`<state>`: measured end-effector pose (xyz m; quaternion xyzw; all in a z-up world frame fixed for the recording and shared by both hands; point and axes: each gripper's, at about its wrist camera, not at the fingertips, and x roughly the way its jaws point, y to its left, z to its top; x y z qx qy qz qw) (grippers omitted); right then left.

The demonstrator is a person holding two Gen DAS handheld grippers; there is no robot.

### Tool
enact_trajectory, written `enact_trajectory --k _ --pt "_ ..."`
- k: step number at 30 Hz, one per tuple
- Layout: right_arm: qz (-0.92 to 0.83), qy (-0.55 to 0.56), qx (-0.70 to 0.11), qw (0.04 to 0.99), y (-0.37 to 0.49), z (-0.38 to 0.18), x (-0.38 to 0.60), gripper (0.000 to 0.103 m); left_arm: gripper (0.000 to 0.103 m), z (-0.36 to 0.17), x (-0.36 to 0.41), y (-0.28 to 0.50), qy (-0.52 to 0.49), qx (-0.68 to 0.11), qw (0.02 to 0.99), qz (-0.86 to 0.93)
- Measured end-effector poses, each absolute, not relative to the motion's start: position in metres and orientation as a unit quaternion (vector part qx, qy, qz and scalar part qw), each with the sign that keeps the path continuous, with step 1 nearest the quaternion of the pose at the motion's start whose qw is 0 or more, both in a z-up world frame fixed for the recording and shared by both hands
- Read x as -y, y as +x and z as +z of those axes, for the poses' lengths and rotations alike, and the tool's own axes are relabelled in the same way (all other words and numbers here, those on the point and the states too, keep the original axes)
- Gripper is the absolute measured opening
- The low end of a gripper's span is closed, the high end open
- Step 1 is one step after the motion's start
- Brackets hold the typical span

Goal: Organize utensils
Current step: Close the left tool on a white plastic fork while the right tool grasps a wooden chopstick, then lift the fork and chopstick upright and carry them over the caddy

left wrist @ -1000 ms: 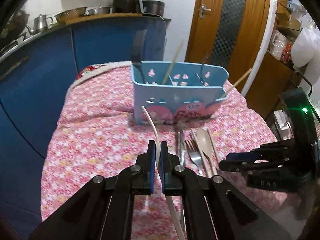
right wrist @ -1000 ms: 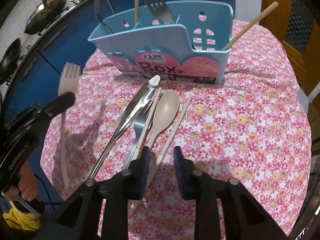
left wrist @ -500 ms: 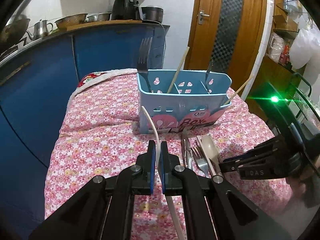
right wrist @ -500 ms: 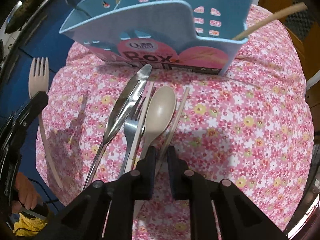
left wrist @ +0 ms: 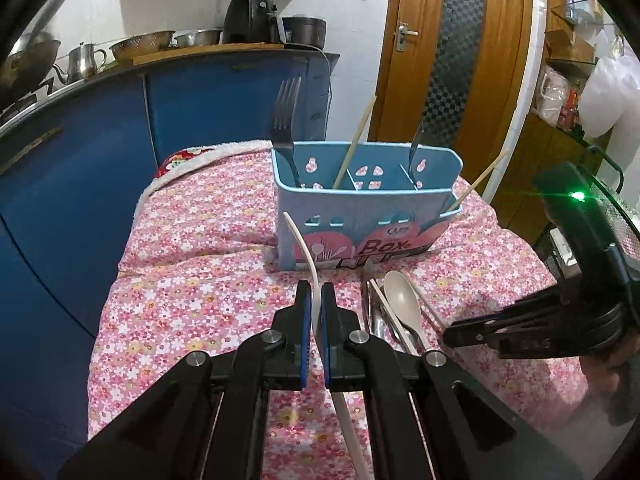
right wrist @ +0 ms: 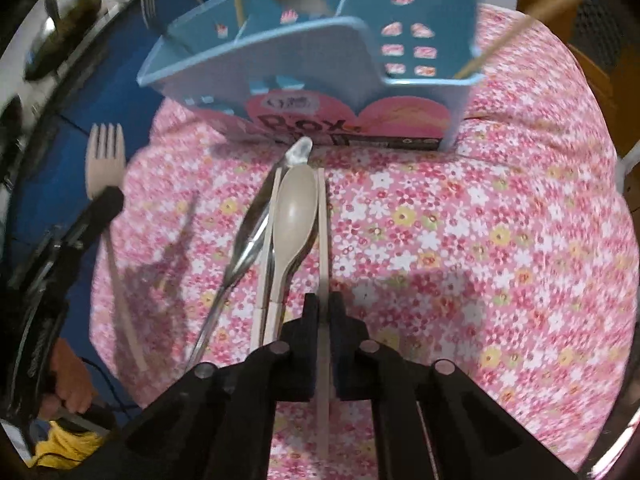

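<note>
A blue utensil box [left wrist: 364, 216] [right wrist: 320, 76] stands on the pink floral cloth, holding a dark fork [left wrist: 286, 128], a chopstick [left wrist: 354, 144] and another utensil. My left gripper [left wrist: 315, 300] is shut on a beige plastic fork [left wrist: 304, 248], held above the cloth left of the box; the fork's tines show in the right wrist view [right wrist: 105, 156]. My right gripper [right wrist: 323, 304] is shut on a beige chopstick [right wrist: 323, 232] lying beside a beige spoon [right wrist: 294, 216], a second chopstick [right wrist: 267, 248] and a metal knife [right wrist: 256, 236].
The table is covered by the floral cloth [left wrist: 192, 288]. Blue cabinets [left wrist: 100, 128] with pots stand behind and left. A wooden door [left wrist: 452, 40] is at the back right. A person's hand [right wrist: 72, 384] holds the left gripper.
My right gripper has closed on the chopstick and moved closer to the box. My left gripper, still holding the beige fork, has risen slightly.
</note>
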<state>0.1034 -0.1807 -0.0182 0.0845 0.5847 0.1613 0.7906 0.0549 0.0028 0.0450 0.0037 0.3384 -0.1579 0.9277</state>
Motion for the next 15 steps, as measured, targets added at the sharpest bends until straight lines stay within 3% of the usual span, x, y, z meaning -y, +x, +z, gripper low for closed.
enact_trajectory --k 15 --pt "0.178 0.159 -0.345 0.908 0.026 0.035 0.221 0.007 0.002 0.074 0.005 0.04 0.01 -0.266 0.953 -0.145"
